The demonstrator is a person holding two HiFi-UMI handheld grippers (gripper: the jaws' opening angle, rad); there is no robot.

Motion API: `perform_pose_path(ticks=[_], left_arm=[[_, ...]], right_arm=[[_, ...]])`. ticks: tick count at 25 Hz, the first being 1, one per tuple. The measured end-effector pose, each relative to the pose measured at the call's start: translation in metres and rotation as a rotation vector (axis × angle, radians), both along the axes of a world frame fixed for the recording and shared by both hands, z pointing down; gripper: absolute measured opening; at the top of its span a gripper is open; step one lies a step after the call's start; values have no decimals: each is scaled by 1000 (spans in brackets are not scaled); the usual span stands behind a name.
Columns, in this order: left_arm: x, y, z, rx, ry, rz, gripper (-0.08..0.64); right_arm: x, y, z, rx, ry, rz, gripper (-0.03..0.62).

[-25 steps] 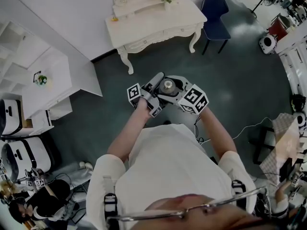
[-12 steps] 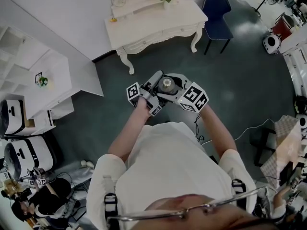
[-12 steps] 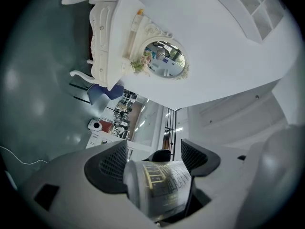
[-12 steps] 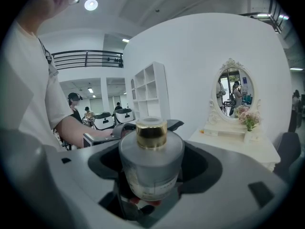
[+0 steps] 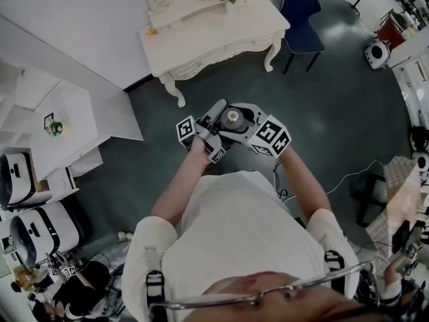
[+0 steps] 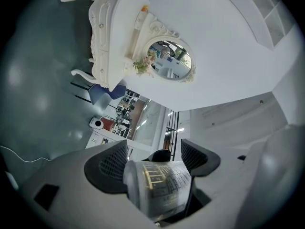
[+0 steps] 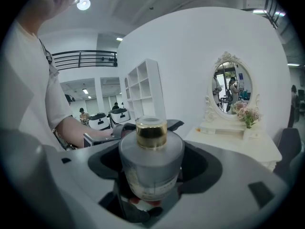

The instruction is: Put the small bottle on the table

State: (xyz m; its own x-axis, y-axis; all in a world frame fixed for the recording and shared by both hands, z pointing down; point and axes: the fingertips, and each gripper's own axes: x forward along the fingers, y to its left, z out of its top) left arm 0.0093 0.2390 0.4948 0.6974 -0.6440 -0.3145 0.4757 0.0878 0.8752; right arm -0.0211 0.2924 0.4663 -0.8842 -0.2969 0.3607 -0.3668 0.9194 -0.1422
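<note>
Lab hall staged as bedroom; ornate white dressing table, oval mirror, white shelves

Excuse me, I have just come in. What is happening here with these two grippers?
A person holds a gripper in each hand, and both meet on one small bottle with a gold cap. The left gripper has the bottle between its jaws, and so does the right gripper. The bottle is up in the air in front of the person, above the dark floor. The white dressing table stands some way ahead, so the bottle is not yet on it.
</note>
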Motion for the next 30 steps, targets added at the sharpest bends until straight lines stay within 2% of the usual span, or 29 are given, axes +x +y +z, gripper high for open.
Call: perform_pose_path(ticks=[9,17,24,30], left_arm=[[-47,-64,0,8,-13,46,353],[-73,-112,-1,15,-13,105,353],[-87,-143,-2,28,-11,154,353],[-84,-160,-1,25,5,171,353]], right_arm=[[-49,-65,1,-2,-1,35,345],[-78,-114,0,-2,16,80,345],[-95,-146,1,0,35,127,345],[-94,-164,2,-1,54,147,345]])
